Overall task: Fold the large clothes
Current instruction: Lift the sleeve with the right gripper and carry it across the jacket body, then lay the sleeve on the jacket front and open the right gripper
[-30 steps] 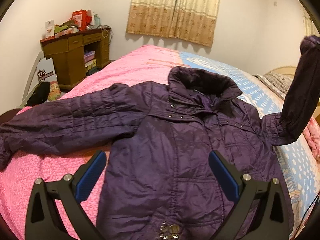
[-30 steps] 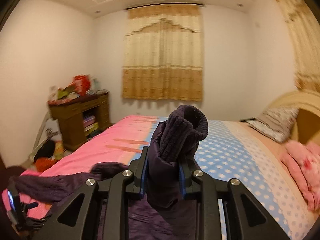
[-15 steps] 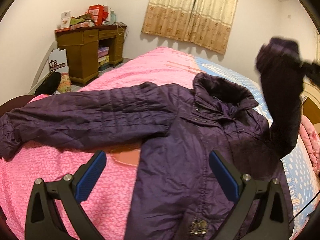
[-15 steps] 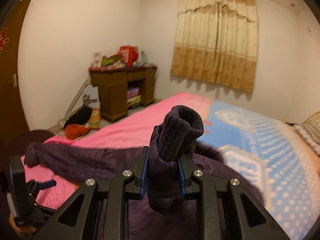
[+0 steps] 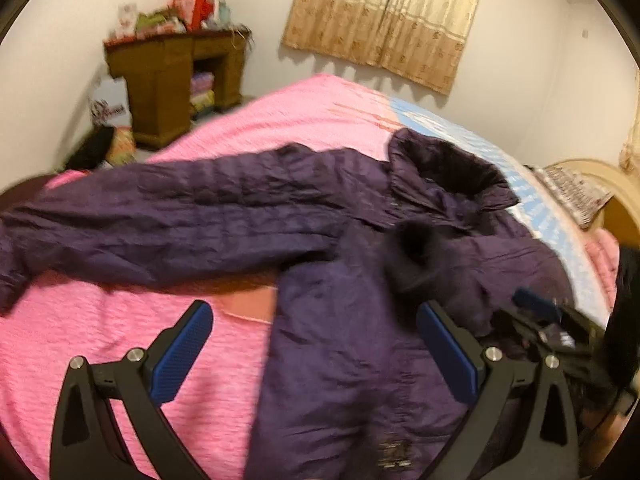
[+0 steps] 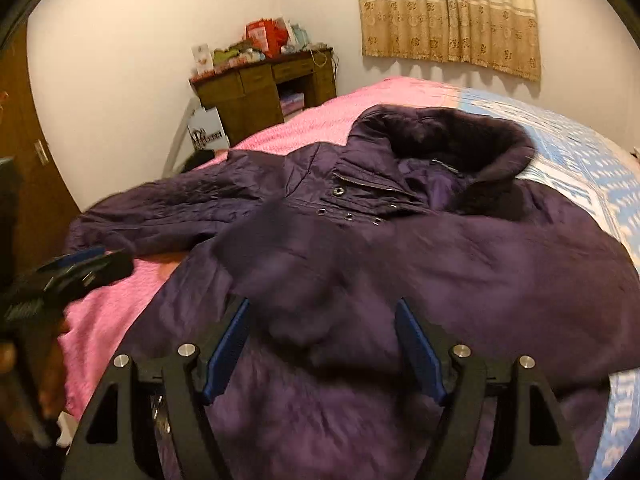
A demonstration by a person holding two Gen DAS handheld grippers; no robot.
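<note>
The right gripper point(image 6: 322, 344) has just spread open over the dropped sleeve point(image 6: 280, 256), which may slide off the puffy jacket point(image 6: 480, 264).

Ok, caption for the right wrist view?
Right gripper open over the purple jacket, sleeve cuff just released onto its front.
</note>
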